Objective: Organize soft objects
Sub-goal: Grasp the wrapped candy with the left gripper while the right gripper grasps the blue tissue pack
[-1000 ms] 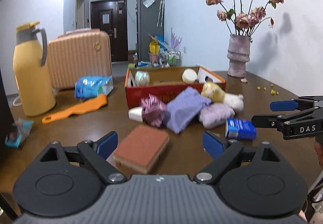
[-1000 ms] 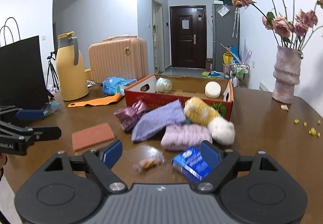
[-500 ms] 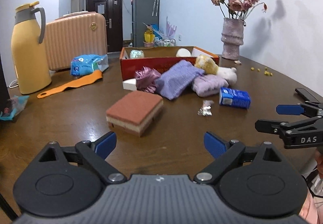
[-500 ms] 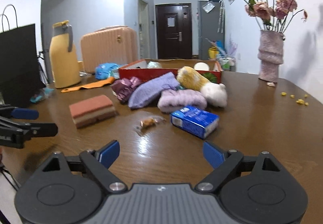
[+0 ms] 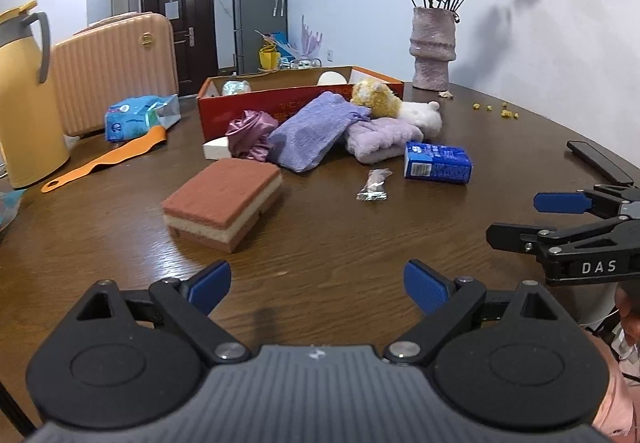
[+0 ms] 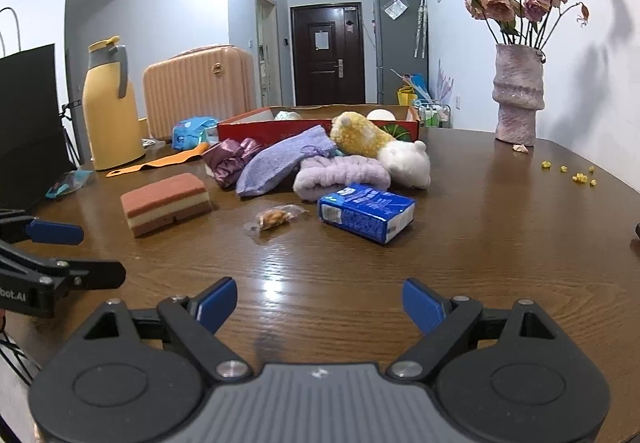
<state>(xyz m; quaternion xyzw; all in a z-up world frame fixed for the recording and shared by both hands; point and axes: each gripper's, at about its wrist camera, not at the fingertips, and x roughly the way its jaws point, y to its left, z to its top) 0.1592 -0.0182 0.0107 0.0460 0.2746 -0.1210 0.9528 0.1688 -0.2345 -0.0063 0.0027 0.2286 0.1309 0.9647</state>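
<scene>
So the brown wooden worktop is taking up basically the whole scene, and the red cardboard box is sitting toward the far side with a couple of things already lying in it, which I'm guessing is where the soft stuff is going. Right in front of the box the soft pile is spreading out: the lavender knit pouch is leaning against the box wall, the pale purple fluffy towel is lying just beside it, the yellow and white plush toy is resting on top at the back, and the shiny purple scrunchie is tucked at the pile's left end. The layered sponge block is sitting on its own, nearer than the pile. The blue tissue pack and the little snack wrapper are lying in between. Both tools are hovering low over the near edge: the left tool is standing wide with nothing between its pads, and the right tool is gaping wide and empty too. What matters, I reckon: the sponge is lying ahead and slightly left of the left tool, long axis running diagonally away, so the left hand is looking nearer to it.
</scene>
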